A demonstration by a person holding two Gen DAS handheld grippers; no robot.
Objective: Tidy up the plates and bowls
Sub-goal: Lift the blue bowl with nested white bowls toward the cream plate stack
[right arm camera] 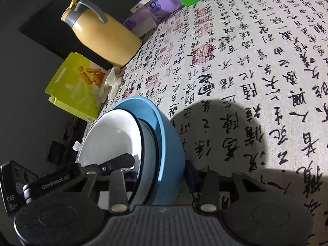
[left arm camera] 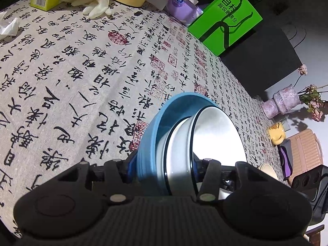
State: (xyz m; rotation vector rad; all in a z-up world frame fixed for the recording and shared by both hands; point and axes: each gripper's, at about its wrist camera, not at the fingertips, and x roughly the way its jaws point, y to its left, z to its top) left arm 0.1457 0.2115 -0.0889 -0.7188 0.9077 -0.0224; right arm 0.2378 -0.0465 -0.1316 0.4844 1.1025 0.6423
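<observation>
A stack of dishes hangs above the calligraphy tablecloth [left arm camera: 82,65]: a blue bowl [left arm camera: 149,135] outermost, with a white black-rimmed bowl [left arm camera: 217,135] nested inside it. My left gripper [left arm camera: 164,170] is shut on one side of the stack's rim. In the right wrist view the same blue bowl [right arm camera: 170,143] and white bowl [right arm camera: 112,135] sit between my right gripper's [right arm camera: 157,172] fingers, which are shut on the opposite rim. The left gripper's body [right arm camera: 61,182] shows at the lower left of that view. The stack casts a round shadow [right arm camera: 221,135] on the cloth.
A yellow thermos jug [right arm camera: 102,32], a yellow-green box [right arm camera: 75,86], white gloves [left arm camera: 94,0], purple tissue packs [left arm camera: 180,4] and a green bag [left arm camera: 225,20] line the table's far edge. A vase with flowers [left arm camera: 285,100], a yellow cup [left arm camera: 276,133] and a cream bowl [left arm camera: 266,170] stand to the right.
</observation>
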